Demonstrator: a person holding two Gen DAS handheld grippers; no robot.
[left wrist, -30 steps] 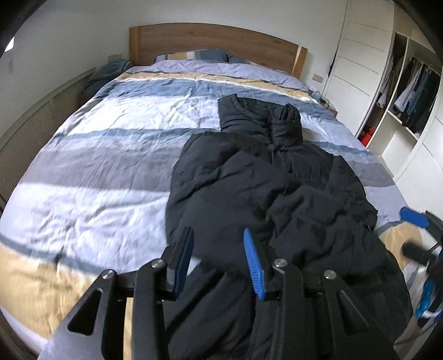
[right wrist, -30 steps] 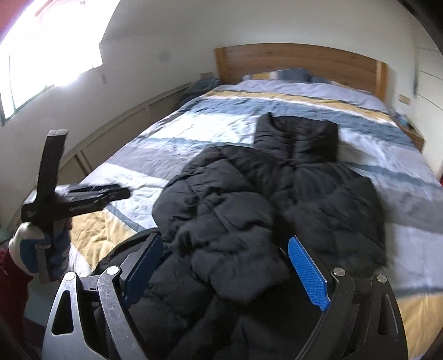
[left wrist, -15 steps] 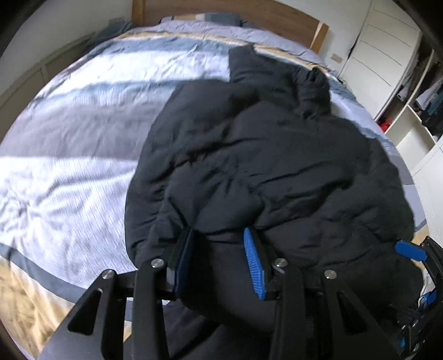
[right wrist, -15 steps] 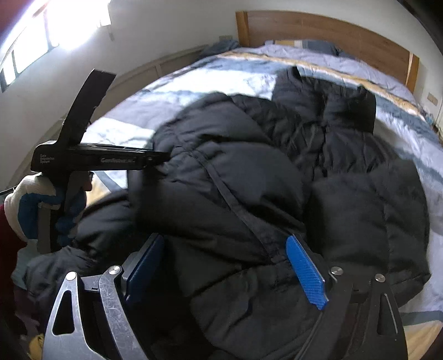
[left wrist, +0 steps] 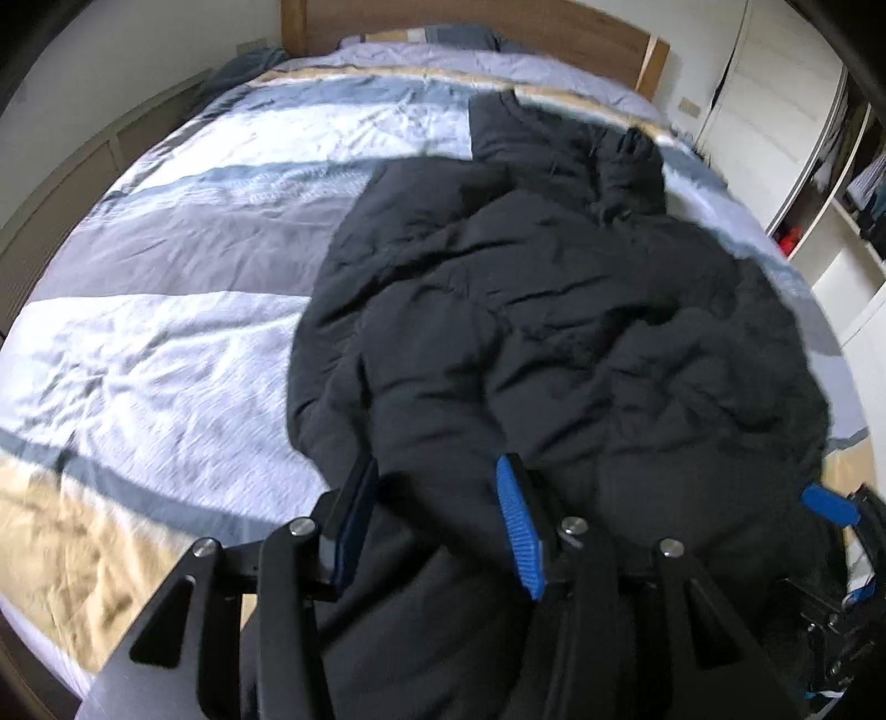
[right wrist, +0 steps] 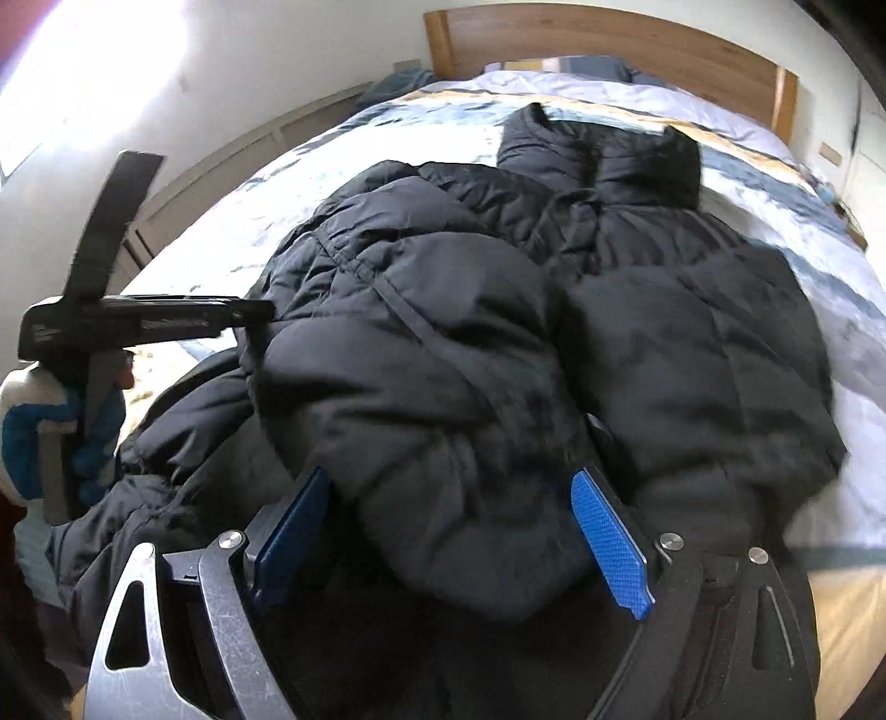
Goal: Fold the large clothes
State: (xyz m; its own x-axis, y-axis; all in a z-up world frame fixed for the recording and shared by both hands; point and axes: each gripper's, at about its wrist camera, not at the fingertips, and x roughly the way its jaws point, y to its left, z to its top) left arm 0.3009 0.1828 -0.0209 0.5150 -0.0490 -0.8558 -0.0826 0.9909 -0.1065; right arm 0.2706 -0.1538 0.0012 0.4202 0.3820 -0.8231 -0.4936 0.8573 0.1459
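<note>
A wide bed (left wrist: 166,354) is filling the room, wearing a striped cover in blue, grey, white and tan. A wooden headboard (right wrist: 609,39) is standing against a pale wall. Bright daylight is pouring through a window (right wrist: 83,72), while white wardrobe doors (left wrist: 775,111) are lining the opposite side

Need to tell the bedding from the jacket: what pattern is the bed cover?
The bed cover has broad stripes of white, grey, blue and tan; clearest in the left wrist view.
</note>
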